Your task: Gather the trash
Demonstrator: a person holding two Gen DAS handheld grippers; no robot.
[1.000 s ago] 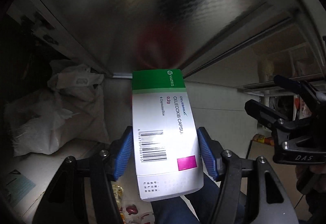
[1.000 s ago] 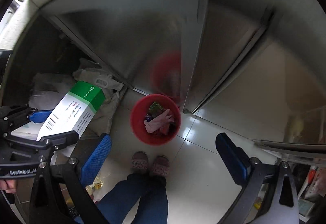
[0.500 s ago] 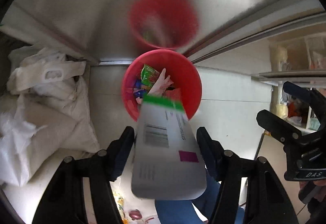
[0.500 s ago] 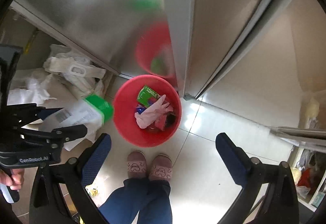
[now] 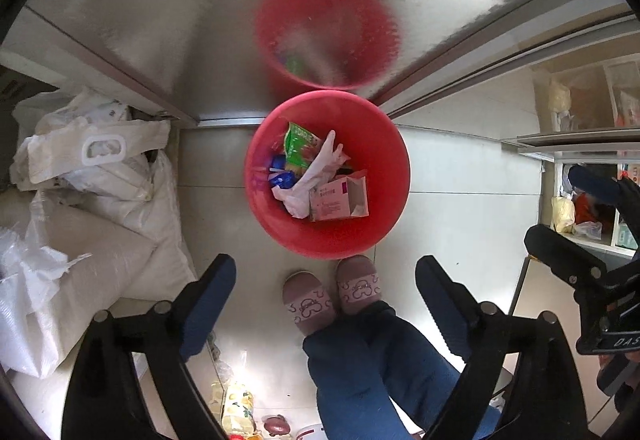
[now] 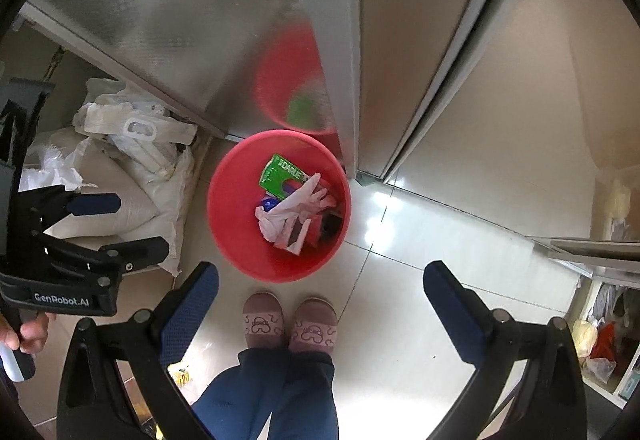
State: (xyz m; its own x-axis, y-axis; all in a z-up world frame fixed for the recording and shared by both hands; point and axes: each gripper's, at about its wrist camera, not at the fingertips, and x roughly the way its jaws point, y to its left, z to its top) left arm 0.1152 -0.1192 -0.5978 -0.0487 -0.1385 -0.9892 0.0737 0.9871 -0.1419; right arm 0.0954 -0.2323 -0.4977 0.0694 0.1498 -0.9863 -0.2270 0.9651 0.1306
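Both claws, left (image 5: pixel 325 282) opening and right (image 6: pixel 320 288) spread, hang empty above the red bin (image 5: pixel 256 207); loose litter dropped off-centre could miss its rim.

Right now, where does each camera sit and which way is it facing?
Left wrist: on the left gripper, facing straight down at the red bin; jaws opening, nothing between them; slippers and trouser legs show.
Right wrist: on the right gripper, facing down; open fingers, slippers, left gripper at frame left.
Shared: bin, slippers, white sacks, steel cabinet.
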